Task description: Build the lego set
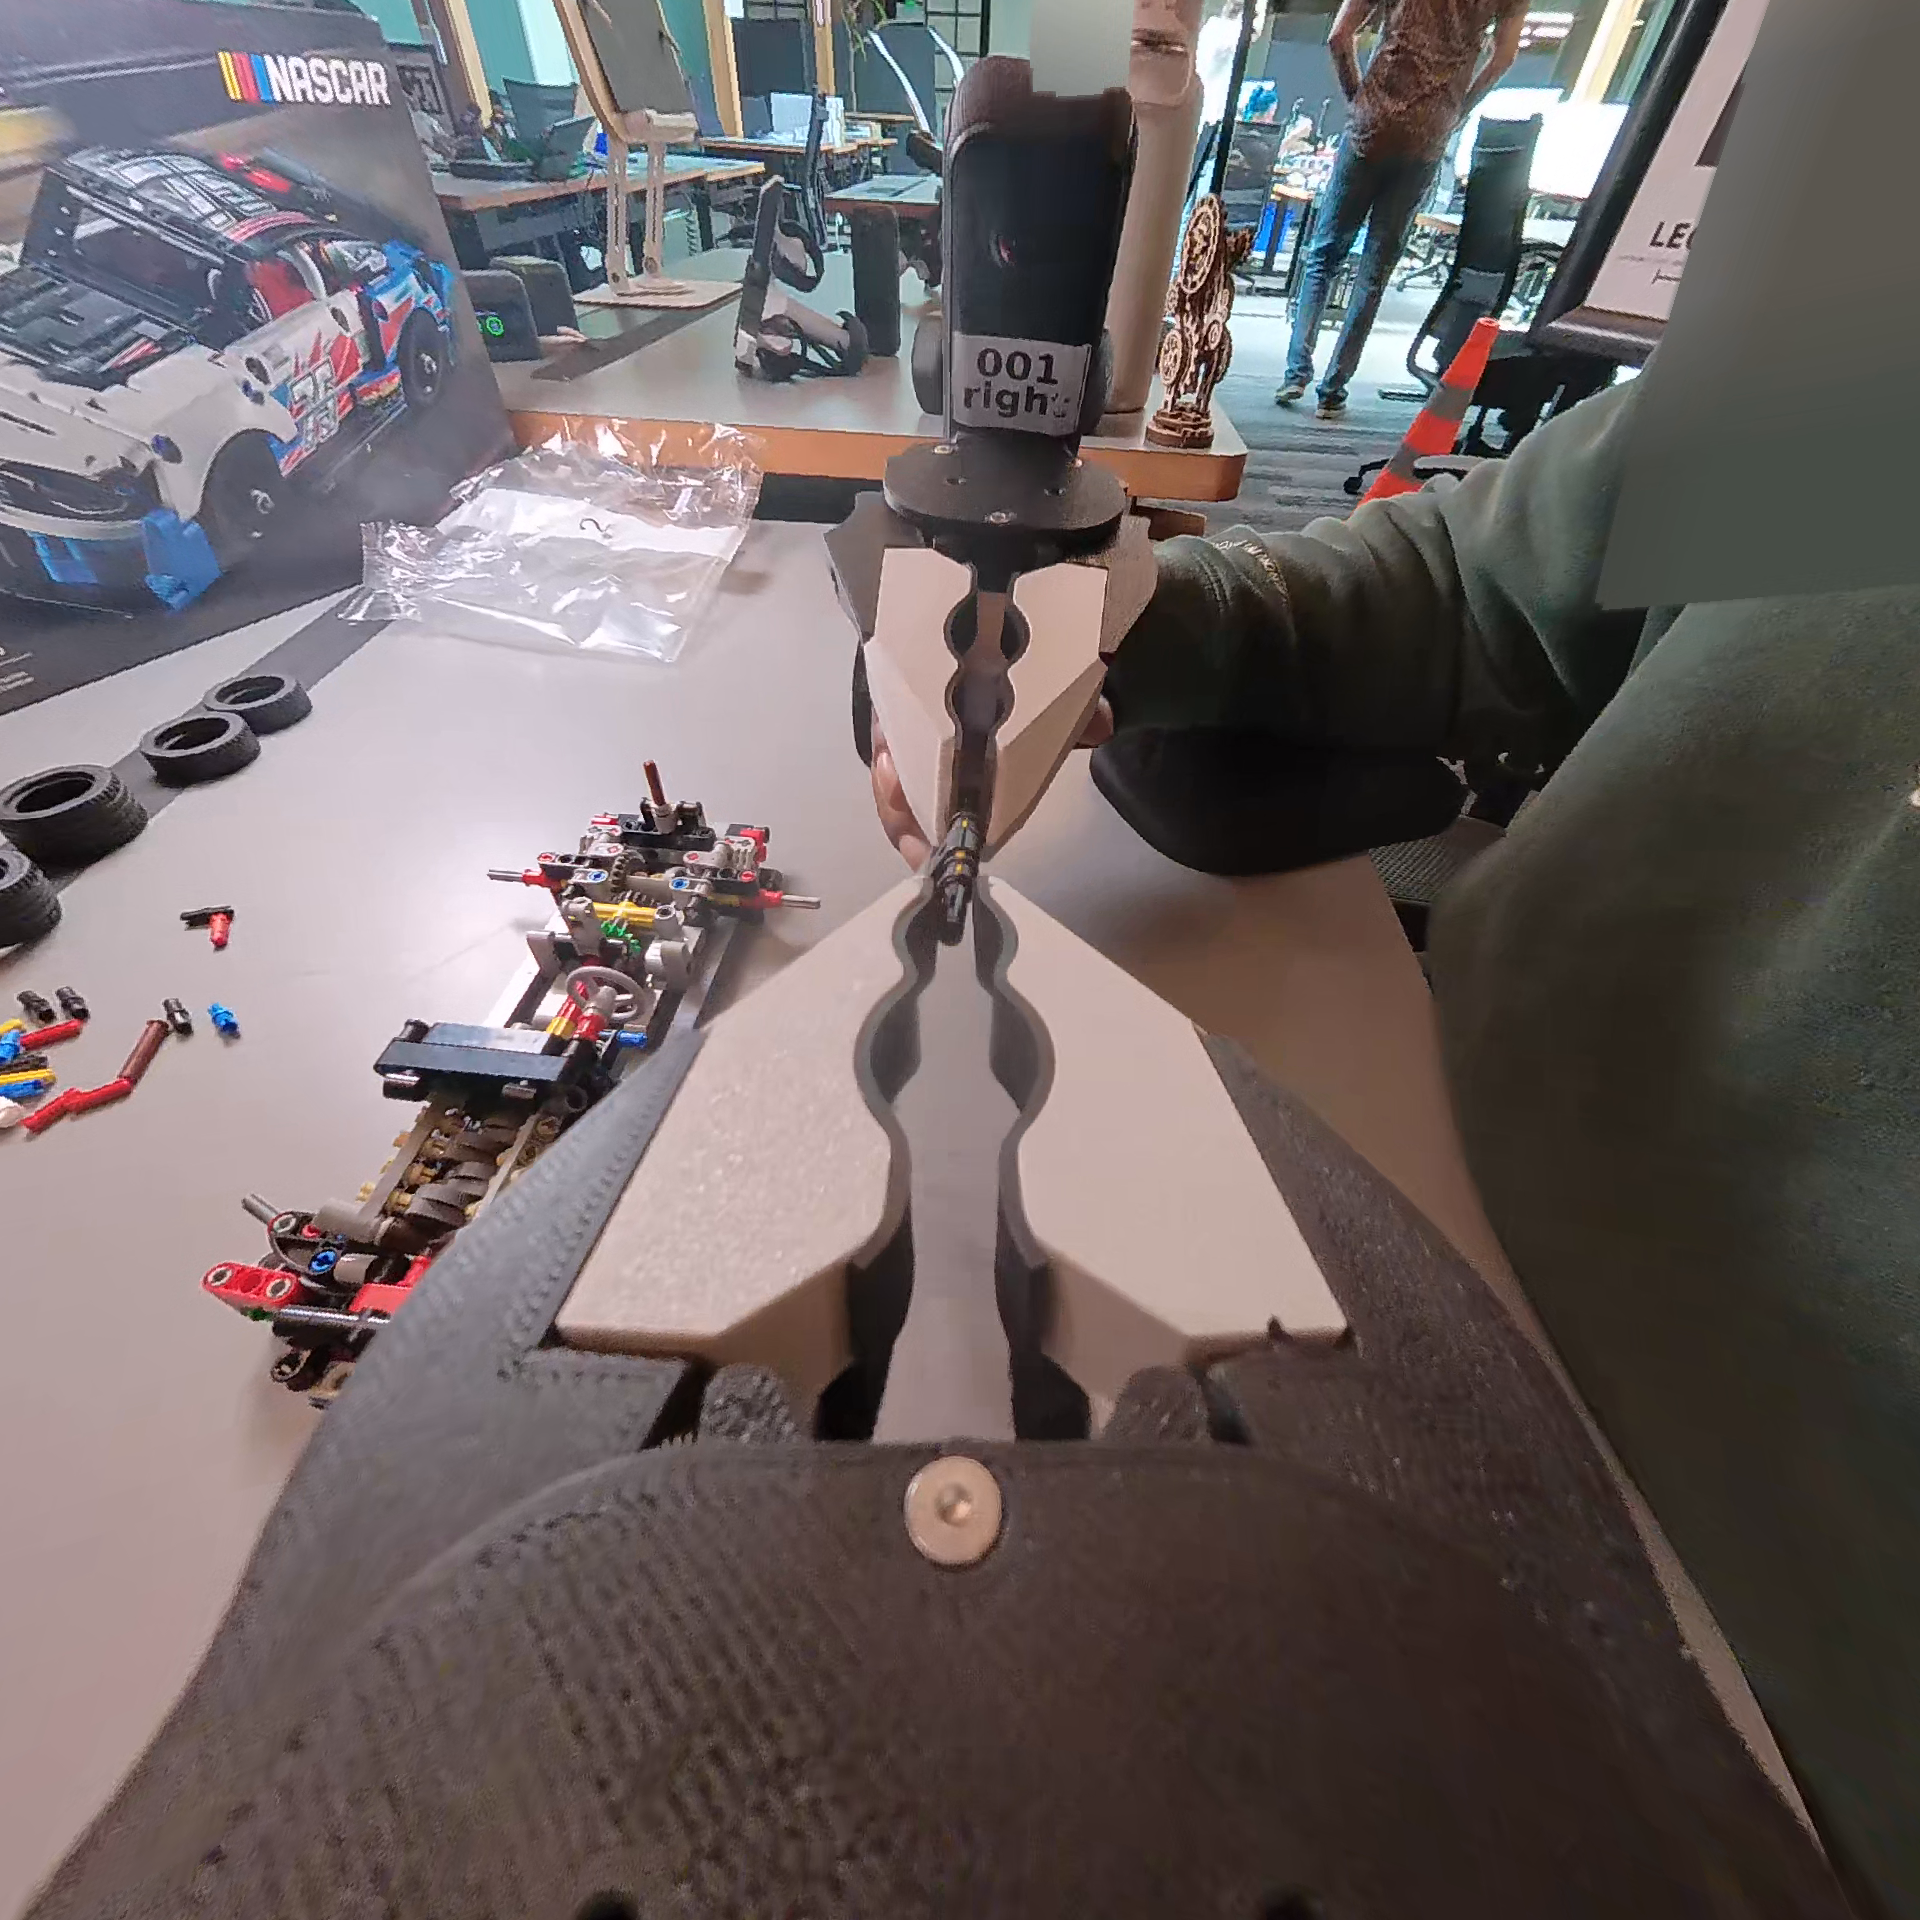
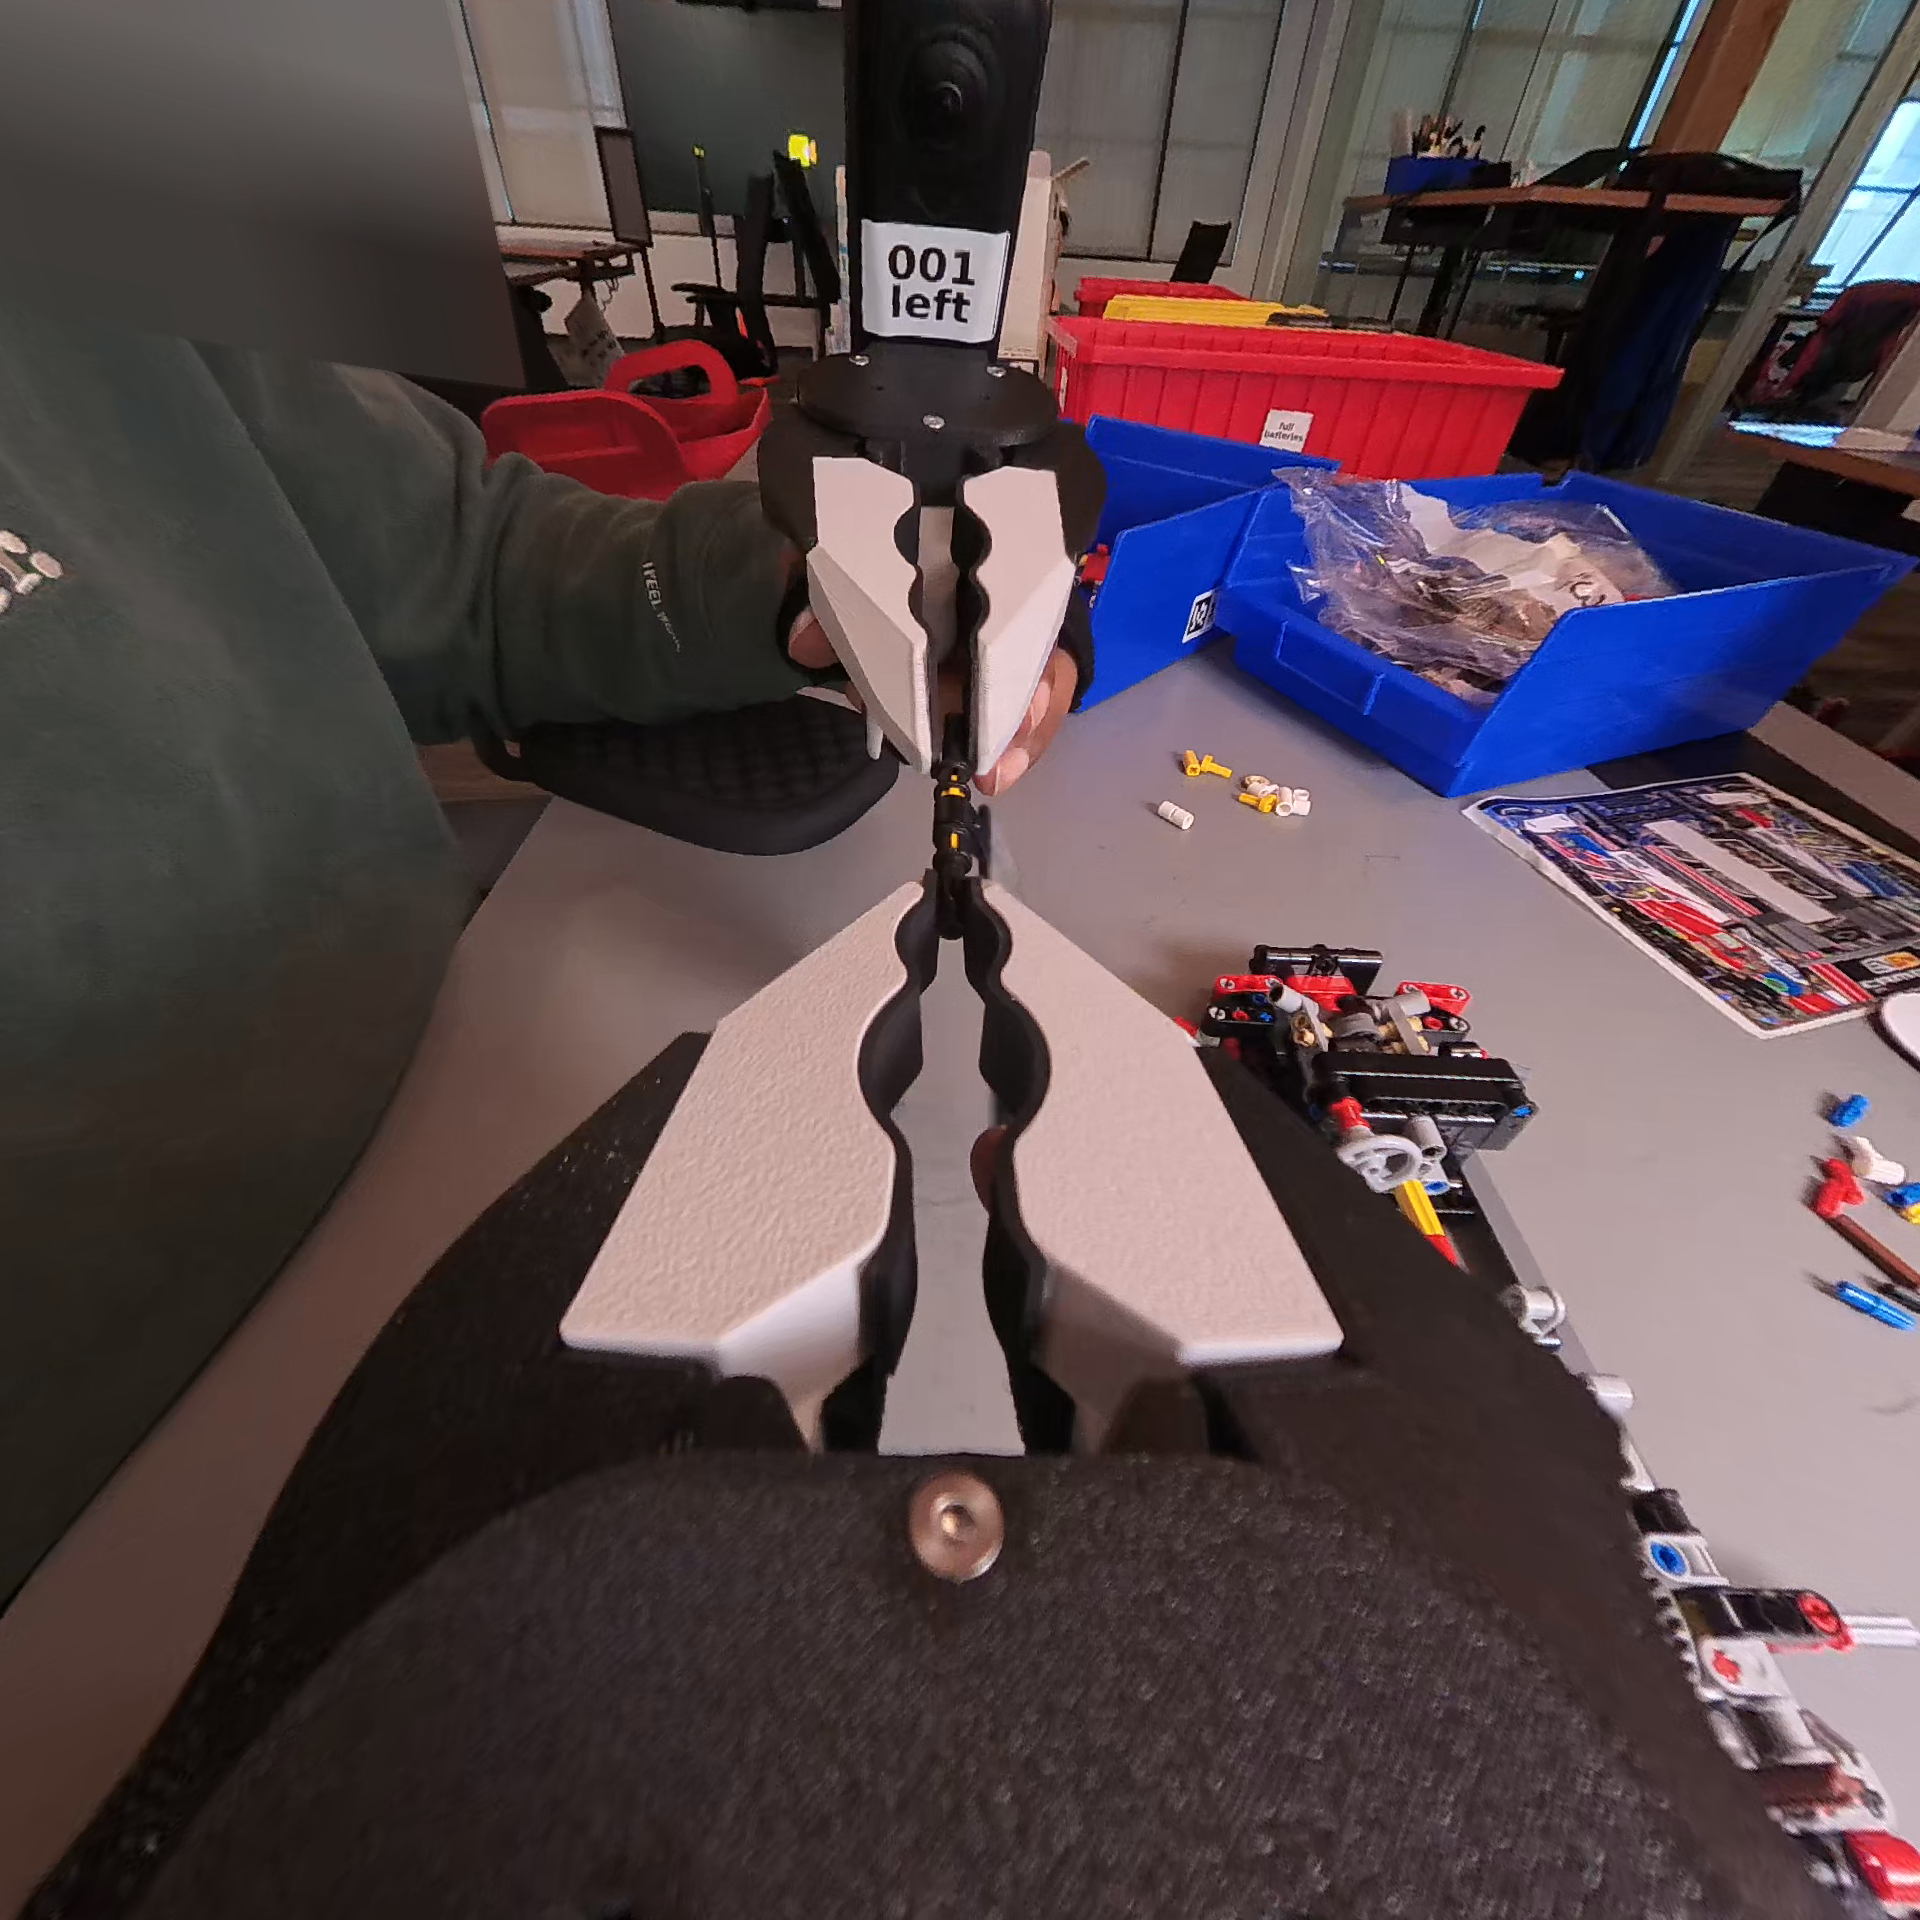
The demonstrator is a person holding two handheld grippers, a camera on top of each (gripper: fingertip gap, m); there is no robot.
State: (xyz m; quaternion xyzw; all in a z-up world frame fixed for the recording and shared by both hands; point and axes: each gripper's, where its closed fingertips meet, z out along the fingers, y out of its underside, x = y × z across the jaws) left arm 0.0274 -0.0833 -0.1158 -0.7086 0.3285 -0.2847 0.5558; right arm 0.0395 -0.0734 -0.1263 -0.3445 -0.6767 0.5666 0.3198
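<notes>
1. The bench (image 1: 520, 1558) carries the half-built chassis (image 1: 540, 1039) – well apart from both tools.
2. Left hand-held gripper (image 1: 951, 914) and right hand-held gripper (image 2: 951, 914) meet tip to tip in mid-air, each clenched on one end of the small black-and-yellow piece (image 2: 954, 831).
3. Risk – uneven pressure could twist the piece free, dropping it.

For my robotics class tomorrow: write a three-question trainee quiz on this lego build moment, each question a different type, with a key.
1. True or false: both tools, left tool and right tool, grip the same small black-and-yellow piece.
2. The tyres are: A) on the table B) mounted on the chassis C) in the blue bin.
3. What colour is the sleeve?

Key: 1 true; 2 A; 3 green.
</notes>
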